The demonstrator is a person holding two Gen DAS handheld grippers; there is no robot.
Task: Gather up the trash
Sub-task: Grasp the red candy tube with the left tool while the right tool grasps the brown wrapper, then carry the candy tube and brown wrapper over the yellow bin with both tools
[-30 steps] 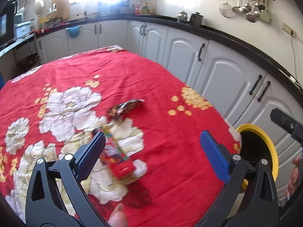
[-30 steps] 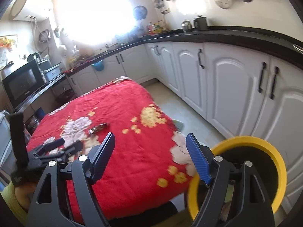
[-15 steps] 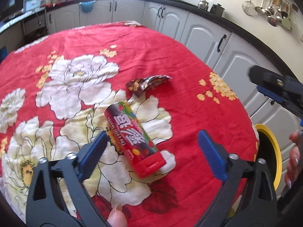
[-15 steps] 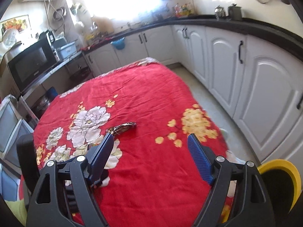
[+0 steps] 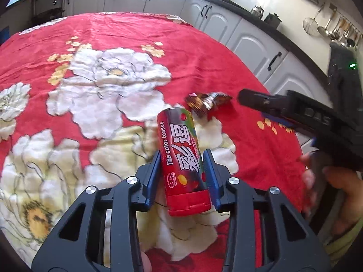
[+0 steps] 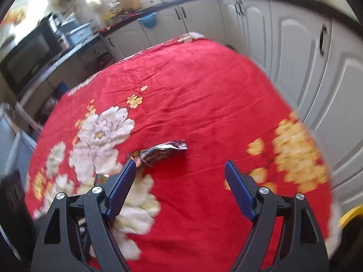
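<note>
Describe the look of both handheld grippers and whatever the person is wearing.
Both the left gripper and the right gripper have matte black frames with triangular cut-outs, silver round pivot bolts and ribbed blue pads. In the left wrist view, the right gripper's black body shows a small green light. A yellow-green sleeve shows at the right wrist.

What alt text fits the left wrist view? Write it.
The left tongs close around a red candy tube lying on a red floral tablecloth. A crumpled wrapper lies beyond, the right tongs nearing it.
</note>
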